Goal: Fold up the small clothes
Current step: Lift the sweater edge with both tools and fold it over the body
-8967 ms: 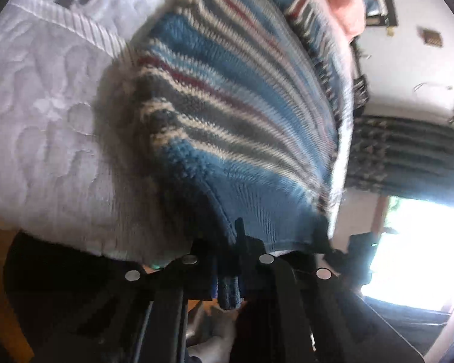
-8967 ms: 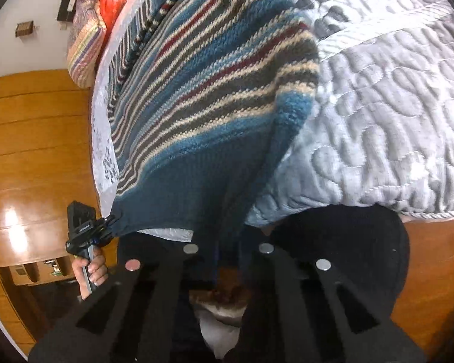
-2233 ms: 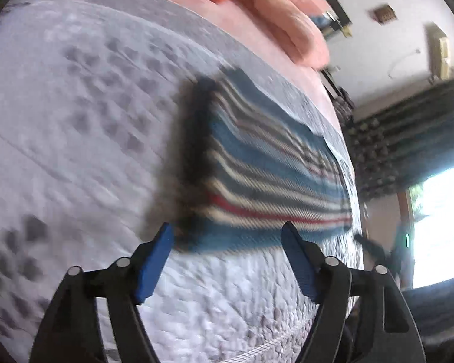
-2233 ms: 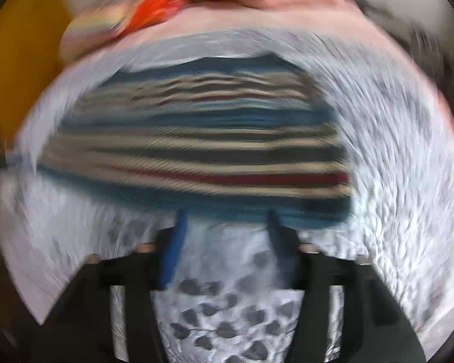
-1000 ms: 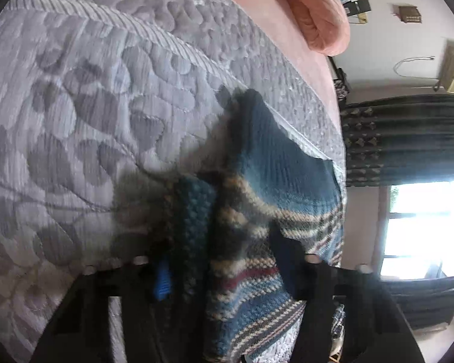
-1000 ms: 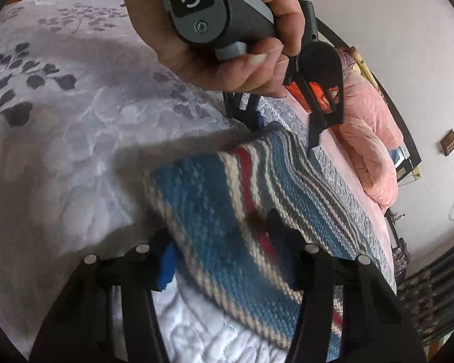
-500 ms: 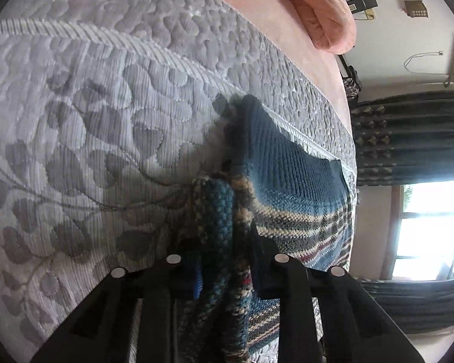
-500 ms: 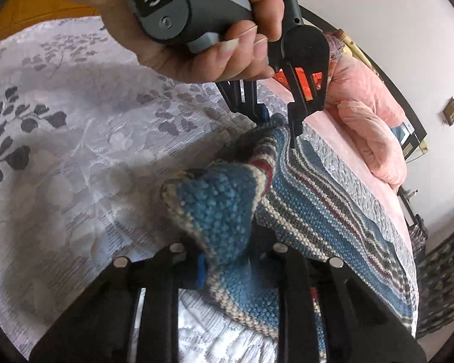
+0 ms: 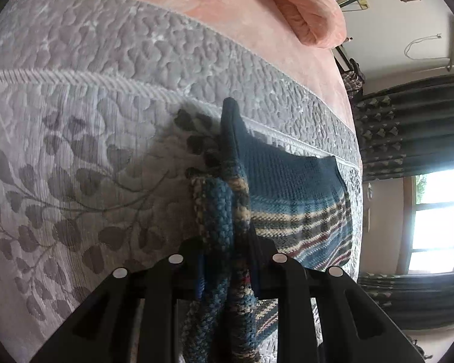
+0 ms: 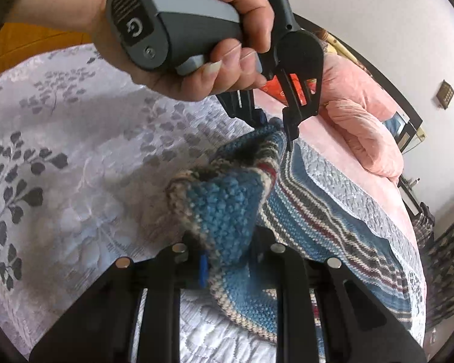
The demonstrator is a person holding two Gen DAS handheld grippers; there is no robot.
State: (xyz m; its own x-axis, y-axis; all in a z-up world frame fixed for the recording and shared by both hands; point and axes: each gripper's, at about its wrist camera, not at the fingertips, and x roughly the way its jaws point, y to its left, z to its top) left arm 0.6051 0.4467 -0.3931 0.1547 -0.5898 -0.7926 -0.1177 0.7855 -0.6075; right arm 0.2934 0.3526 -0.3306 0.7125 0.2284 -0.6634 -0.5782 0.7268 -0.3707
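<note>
A blue, cream and red striped knitted sweater (image 9: pixel 290 199) (image 10: pixel 324 211) lies folded on a grey quilted bedspread (image 9: pixel 84 139) (image 10: pixel 60 187). My left gripper (image 9: pixel 227 260) is shut on one bunched end corner of it, lifted a little off the quilt. My right gripper (image 10: pixel 230 254) is shut on the neighbouring corner, which stands up in a thick blue fold. In the right wrist view a hand holds the left gripper (image 10: pixel 272 127), pinching the same edge a short way beyond. The rest of the sweater rests flat on the bed.
A pink sheet (image 9: pixel 215 6) and a rolled pink blanket (image 9: pixel 305 9) (image 10: pixel 366 139) lie toward the head of the bed. Dark curtains (image 9: pixel 408 139) and a bright window (image 9: pixel 439 230) are off the far side. Orange wooden floor (image 10: pixel 21 48) shows past the bed's edge.
Both grippers went from open around the sweater's end edge to shut on its two corners, and have raised them slightly off the quilt.
</note>
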